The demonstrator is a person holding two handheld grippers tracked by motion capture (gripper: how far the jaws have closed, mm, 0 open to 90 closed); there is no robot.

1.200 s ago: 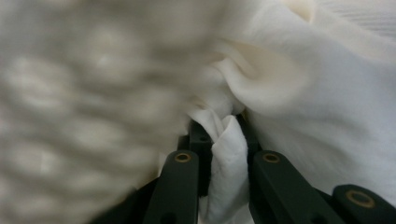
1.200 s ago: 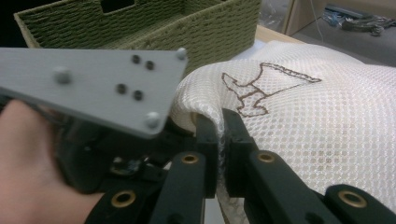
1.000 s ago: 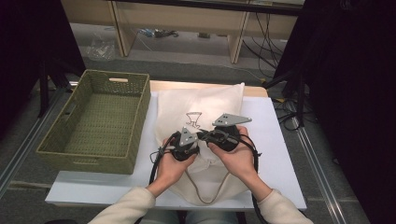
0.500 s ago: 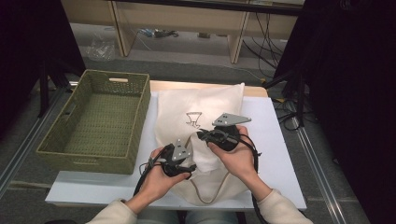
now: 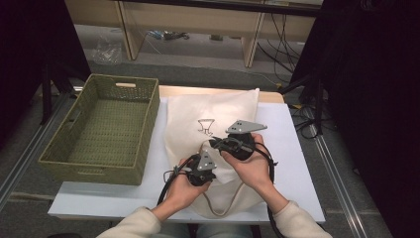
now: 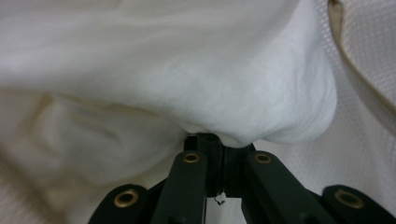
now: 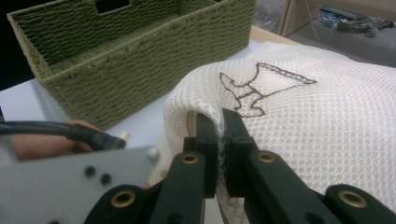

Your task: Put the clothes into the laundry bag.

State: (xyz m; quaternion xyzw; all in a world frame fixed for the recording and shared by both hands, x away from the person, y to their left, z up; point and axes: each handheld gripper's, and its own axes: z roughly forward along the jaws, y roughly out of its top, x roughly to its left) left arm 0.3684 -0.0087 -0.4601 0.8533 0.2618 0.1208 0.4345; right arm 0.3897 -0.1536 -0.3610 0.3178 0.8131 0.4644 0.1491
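Note:
A white mesh bag (image 5: 213, 111) with a brown emblem (image 5: 205, 127) lies on the white table (image 5: 297, 148). My right gripper (image 5: 217, 144) is shut on a raised fold of the mesh (image 7: 205, 88) near the emblem (image 7: 261, 88). My left gripper (image 5: 203, 159) sits just nearer the person, at the bag's lower part. Its jaws have just been closing and are now shut (image 6: 218, 140) on a bulge of smooth white cloth (image 6: 224, 88). Mesh and a beige cord (image 6: 369, 84) show to that cloth's right.
A green woven basket (image 5: 146, 130) stands open on the table's left, close to the bag (image 7: 130, 60). The bag's drawstring loop (image 5: 223, 212) hangs by the near edge between the person's forearms. Desks and cables sit beyond the far edge.
My left gripper pulled back from beside the right one toward the near edge, then shifted slightly right onto the bag's lower part. The right gripper kept its hold in place.

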